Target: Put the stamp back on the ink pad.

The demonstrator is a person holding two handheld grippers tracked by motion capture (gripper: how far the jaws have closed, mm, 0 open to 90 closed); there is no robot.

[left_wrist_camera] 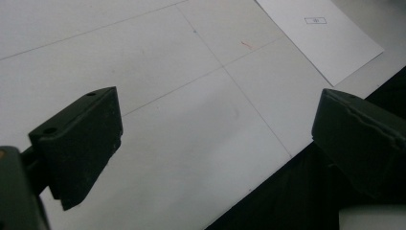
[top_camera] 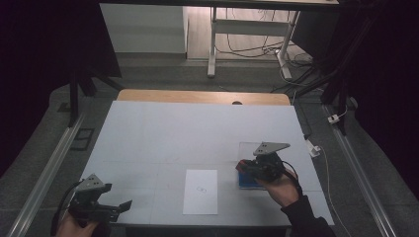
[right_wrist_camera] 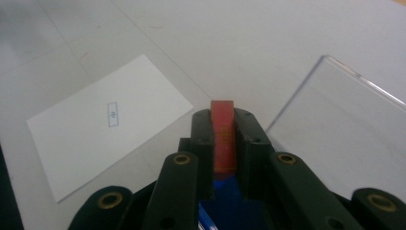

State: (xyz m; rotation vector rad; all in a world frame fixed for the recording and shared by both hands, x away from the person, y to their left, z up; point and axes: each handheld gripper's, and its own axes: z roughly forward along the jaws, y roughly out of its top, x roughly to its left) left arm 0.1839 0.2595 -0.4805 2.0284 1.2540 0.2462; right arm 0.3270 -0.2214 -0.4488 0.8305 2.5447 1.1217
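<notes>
On the table: a white table top (top_camera: 163, 138) spreads wide, and every place below is given from the white sheet of paper (top_camera: 200, 191) lying near its front edge.
Clear panel: a see-through flat plate (right_wrist_camera: 344, 129) lies on the table, to the right of the sheet and a little farther back.
Blue object: it sits (top_camera: 245, 179) right of the sheet, partly under the right gripper; what it is cannot be told.
Right gripper: its jaws (right_wrist_camera: 223, 139) are pressed together on a thin red slip (right_wrist_camera: 223, 132), held upright on edge.
Key relation: the sheet lies to the left of the red slip, its long side running front to back; the right hand is nearer to it.
Left gripper: it hovers (left_wrist_camera: 215, 139) well left of the sheet with jaws spread wide and nothing between them.
</notes>
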